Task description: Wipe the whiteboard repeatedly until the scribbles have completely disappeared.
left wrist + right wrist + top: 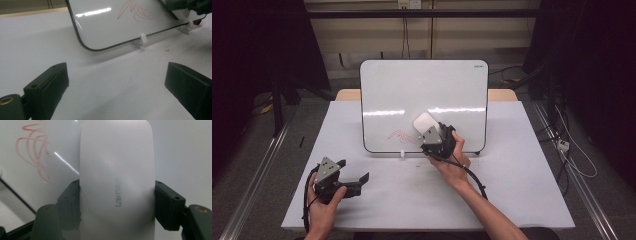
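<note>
**Two claws at a whiteboard: one idle, one clamped on the eraser**

Two hand-held claws work over a white desk [512, 190], and the scene reads from left to right as follows. Near the front left edge of the desk, the left claw [353, 174] rests low in the person's left hand [324, 202], its jaws spread wide with nothing between them. In the left gripper view the two black jaws stand far apart over bare desk surface, pointing toward the lower left corner of the whiteboard [107, 27].

That whiteboard [424, 95] stands propped and tilted back across the middle of the desk, held by small white clip feet [143, 40] along its bottom edge. Red scribbles [398, 135] mark its lower part, just left of centre; the left gripper view shows them [136, 12] as looping strokes.

Just right of the scribbles, the right claw [428, 131] is held up against the board face by the person's right hand [454, 160]. Its jaws are closed on a white eraser [424, 121], which lies flat against the board's lower middle. In the right gripper view the eraser [116, 177] sits upright between the two black pads [71, 202], one pressing each long side, with faint grey lettering on its back. The red scribbles [33, 150] lie just beside it on that view's left, apart from its edge.
</note>
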`<action>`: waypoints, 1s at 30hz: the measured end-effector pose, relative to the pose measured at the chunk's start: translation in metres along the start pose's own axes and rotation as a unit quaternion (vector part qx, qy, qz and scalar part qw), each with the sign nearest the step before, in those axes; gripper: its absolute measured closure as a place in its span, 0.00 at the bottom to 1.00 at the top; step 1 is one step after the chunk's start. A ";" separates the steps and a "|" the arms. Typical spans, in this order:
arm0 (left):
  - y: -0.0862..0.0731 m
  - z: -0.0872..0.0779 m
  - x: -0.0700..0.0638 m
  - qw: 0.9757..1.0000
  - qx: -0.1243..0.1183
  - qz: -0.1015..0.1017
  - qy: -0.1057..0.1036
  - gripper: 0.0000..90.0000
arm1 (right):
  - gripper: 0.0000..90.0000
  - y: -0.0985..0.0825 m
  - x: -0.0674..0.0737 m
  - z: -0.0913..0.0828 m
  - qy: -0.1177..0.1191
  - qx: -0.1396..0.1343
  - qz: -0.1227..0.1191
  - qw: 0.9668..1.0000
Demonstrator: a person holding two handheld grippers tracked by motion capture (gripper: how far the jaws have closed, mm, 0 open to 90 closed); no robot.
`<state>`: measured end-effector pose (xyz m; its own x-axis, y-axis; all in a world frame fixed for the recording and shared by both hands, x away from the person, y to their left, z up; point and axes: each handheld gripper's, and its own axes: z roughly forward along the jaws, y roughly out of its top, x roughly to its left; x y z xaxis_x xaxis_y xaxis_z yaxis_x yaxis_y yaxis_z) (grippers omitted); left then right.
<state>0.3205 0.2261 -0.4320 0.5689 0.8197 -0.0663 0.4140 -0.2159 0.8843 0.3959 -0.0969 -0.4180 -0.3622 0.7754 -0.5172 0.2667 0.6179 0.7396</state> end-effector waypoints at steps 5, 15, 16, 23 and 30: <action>0.001 0.000 0.000 1.000 0.000 0.000 0.001 0.06 | 0.35 0.003 -0.001 0.001 -0.005 0.006 0.015 1.000; 0.001 0.003 -0.002 1.000 0.003 0.003 0.001 0.06 | 0.35 0.012 0.006 0.004 -0.007 0.001 0.031 1.000; 0.001 0.003 -0.002 1.000 0.004 0.003 0.001 0.06 | 0.35 0.014 0.009 0.005 -0.006 -0.001 0.029 1.000; 0.001 0.003 -0.002 1.000 0.005 0.004 -0.001 0.06 | 0.35 0.031 0.027 0.011 0.006 -0.010 0.017 1.000; 0.001 0.001 0.000 1.000 0.005 0.007 0.002 0.06 | 0.35 0.046 0.048 0.017 0.019 -0.015 -0.008 1.000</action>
<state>0.3215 0.2250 -0.4320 0.5721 0.8186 -0.0517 0.4124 -0.2327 0.8808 0.4056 -0.0294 -0.4162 -0.4010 0.7589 -0.5131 0.2328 0.6262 0.7441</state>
